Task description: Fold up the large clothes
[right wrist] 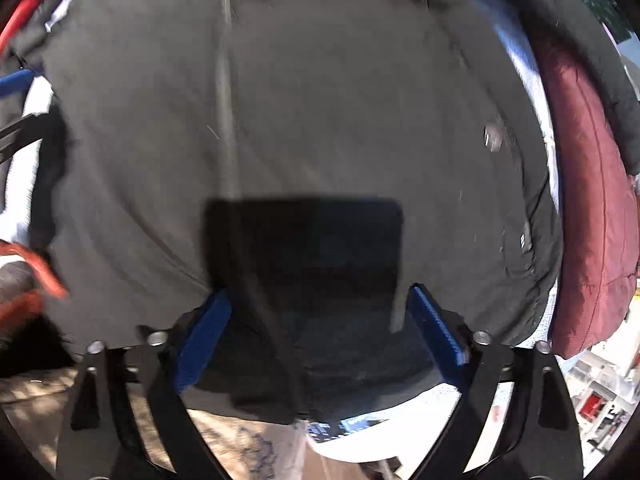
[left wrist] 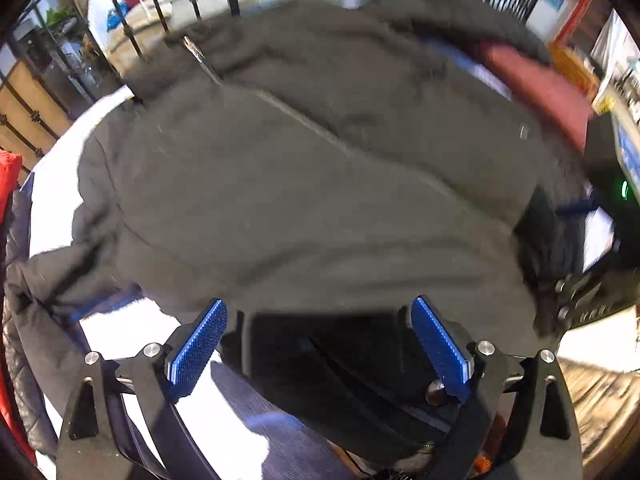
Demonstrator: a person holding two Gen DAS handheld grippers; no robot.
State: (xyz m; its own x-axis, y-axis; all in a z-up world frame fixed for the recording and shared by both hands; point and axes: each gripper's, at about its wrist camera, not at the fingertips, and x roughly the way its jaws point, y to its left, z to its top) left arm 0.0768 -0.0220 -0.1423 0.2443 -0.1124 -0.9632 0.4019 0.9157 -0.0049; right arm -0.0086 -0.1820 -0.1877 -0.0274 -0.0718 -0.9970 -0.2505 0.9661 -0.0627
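Dark jacket (left wrist: 304,184) covers nearly all the white surface (left wrist: 120,332); maroon garment (right wrist: 588,216) crowds its edge.

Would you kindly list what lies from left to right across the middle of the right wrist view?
White surface → dark grey jacket with its zipper line, then its snap button → maroon padded garment.

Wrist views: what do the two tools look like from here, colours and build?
Both match. The left tool has black angular finger arms with silver round bolt heads at the joints and blue pads with a fine ribbed texture. The right tool shows the same black arms, silver bolts and blue ribbed pads. No cables or markings visible.
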